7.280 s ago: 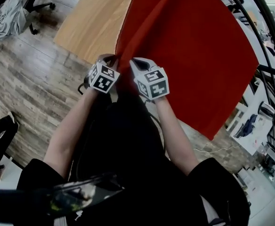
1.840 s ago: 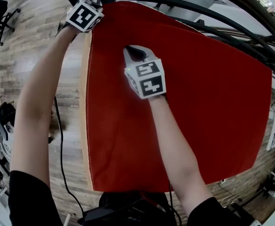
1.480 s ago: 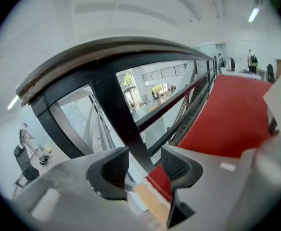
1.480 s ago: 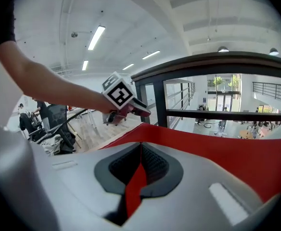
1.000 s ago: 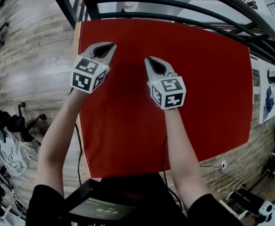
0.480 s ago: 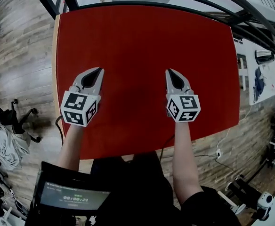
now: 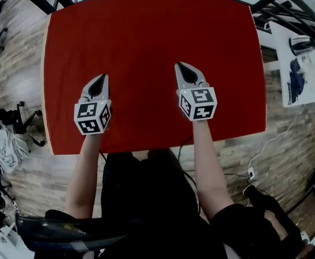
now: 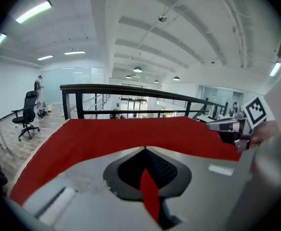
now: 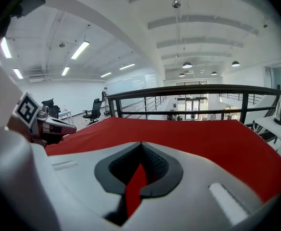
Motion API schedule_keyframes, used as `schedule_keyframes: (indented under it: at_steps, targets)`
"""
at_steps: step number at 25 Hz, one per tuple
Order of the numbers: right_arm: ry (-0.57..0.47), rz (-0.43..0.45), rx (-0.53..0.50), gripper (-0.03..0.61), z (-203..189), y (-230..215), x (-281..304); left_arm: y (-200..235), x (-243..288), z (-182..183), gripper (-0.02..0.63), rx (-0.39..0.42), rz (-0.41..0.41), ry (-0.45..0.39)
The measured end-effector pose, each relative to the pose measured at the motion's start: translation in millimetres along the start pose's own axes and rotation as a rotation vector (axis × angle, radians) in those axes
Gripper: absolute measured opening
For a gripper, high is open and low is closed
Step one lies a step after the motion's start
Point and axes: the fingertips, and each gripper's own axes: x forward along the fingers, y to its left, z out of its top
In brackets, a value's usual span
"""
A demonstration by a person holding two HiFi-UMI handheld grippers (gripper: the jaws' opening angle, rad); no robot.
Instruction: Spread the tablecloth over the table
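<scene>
The red tablecloth (image 7: 152, 53) lies flat over nearly the whole table, with a thin strip of the wooden table edge (image 7: 43, 96) showing on the left. My left gripper (image 7: 100, 76) hovers shut above the cloth's near left part, holding nothing. My right gripper (image 7: 180, 64) hovers shut above the near middle, also holding nothing. In the left gripper view the shut tips (image 8: 144, 148) point across the tablecloth (image 8: 131, 131), with the right gripper (image 8: 229, 125) off to the side. In the right gripper view the shut tips (image 9: 141, 143) face the tablecloth (image 9: 193, 138), and the left gripper (image 9: 51, 125) is at the left.
A black railing (image 8: 131, 88) runs just beyond the table's far edge. Wood floor surrounds the table, with an office chair (image 8: 27, 114) far left. A white counter (image 7: 300, 63) with objects stands at the right. A pile of cloth (image 7: 4, 144) lies on the floor, left.
The cloth, earlier folded over part of the table, now lies spread flat. Both shut grippers have drawn back across it towards the near edge.
</scene>
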Motion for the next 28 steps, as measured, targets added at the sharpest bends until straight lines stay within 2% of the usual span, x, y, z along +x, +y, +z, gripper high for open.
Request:
schedule_keyframes:
  at_steps: [3, 5, 12, 22, 25, 28]
  targets:
    - [0.031, -0.026, -0.004, 0.01, -14, -44, -9, -16, 19, -4, 0.006, -0.018, 0.049, 0.017]
    - [0.055, -0.045, 0.006, 0.009, -24, -71, -4, -9, 35, -14, 0.008, -0.039, 0.082, 0.047]
    - [0.163, -0.125, 0.07, 0.009, -59, -142, 9, 67, 85, -41, 0.006, -0.047, 0.148, 0.162]
    - [0.322, -0.249, 0.076, 0.009, -109, -198, 43, 129, 128, -61, 0.006, -0.028, 0.211, 0.27]
    - [0.375, -0.268, 0.074, 0.009, -116, -208, 43, 130, 134, -65, 0.006, -0.053, 0.192, 0.289]
    - [0.373, -0.278, 0.106, 0.009, -113, -207, 48, 135, 135, -62, 0.006, -0.067, 0.179, 0.287]
